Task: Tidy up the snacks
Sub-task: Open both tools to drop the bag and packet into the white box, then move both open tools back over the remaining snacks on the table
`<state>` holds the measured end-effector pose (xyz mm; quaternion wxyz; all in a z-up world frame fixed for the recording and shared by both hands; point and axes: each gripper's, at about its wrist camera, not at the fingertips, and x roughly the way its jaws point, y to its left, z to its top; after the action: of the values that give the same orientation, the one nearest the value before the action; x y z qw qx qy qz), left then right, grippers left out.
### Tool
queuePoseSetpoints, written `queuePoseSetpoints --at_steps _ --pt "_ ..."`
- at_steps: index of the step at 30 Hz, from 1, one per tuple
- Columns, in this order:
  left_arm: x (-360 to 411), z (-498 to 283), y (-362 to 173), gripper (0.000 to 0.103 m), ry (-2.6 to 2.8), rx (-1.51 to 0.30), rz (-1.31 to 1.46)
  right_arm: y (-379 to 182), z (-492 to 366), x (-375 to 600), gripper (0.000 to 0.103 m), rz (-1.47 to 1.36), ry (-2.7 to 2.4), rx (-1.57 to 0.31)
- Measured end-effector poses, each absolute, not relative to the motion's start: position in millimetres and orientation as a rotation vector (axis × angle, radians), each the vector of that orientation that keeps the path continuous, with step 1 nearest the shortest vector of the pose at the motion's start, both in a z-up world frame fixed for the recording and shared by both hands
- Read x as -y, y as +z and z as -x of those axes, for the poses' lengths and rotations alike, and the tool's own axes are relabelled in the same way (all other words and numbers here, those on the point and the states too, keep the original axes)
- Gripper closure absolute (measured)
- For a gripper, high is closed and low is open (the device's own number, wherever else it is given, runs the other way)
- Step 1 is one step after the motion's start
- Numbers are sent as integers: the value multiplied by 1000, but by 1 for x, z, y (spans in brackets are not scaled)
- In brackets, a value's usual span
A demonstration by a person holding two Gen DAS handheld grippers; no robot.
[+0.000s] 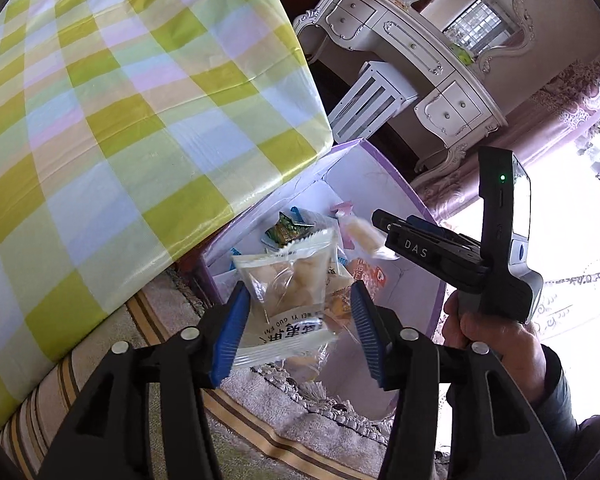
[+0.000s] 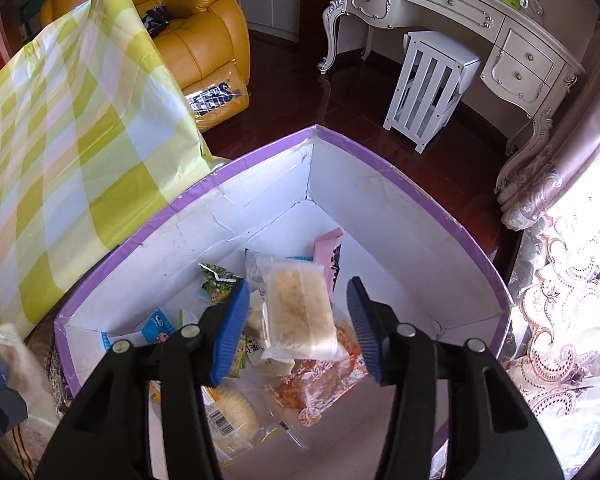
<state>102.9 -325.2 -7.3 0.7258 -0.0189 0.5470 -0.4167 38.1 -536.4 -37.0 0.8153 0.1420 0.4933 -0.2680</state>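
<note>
Both pairs of fingers are spread above the purple-rimmed box (image 2: 204, 192), and nothing is pinched. Between the left gripper (image 1: 296, 328) fingers a clear packet of pale snacks (image 1: 288, 300) is seen, apparently dropping free; between the right gripper (image 2: 296, 328) fingers a packet with a crumbly rice cake (image 2: 300, 312) hangs over the heap of snacks already inside. A clean release is wanted here: the fingers should be kept wide and held over the box until each packet has cleared the pads. The checked tabletop (image 1: 120, 120) lies beside the box.

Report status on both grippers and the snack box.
Left gripper open, clear snack packet between its pads. Right gripper open, rice-cake packet dropping free. Purple-rimmed box below, nothing blocking.
</note>
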Motion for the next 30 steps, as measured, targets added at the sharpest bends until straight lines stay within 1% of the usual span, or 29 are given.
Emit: queuePoseSetpoints --at_steps 1,3,7,9,21,30 --pt "324 -104 -7 46 -917 -1206 49 -36 -38 535 44 -300 -571 -1051" --pt "321 -105 -7 45 -910 -1208 63 -34 -40 532 35 -295 -566 -1046" --pt "316 -108 -4 44 -896 -1198 86 -26 -45 523 30 -290 -542 -1027" --pt "312 -109 -2 44 -884 -1183 84 -23 -47 518 27 -286 -531 -1017" --pt "256 -133 19 44 -683 -1022 21 2 -84 460 26 -239 -428 -987" --pt "203 -156 19 44 -566 -990 52 6 -119 392 26 -162 -296 -999"
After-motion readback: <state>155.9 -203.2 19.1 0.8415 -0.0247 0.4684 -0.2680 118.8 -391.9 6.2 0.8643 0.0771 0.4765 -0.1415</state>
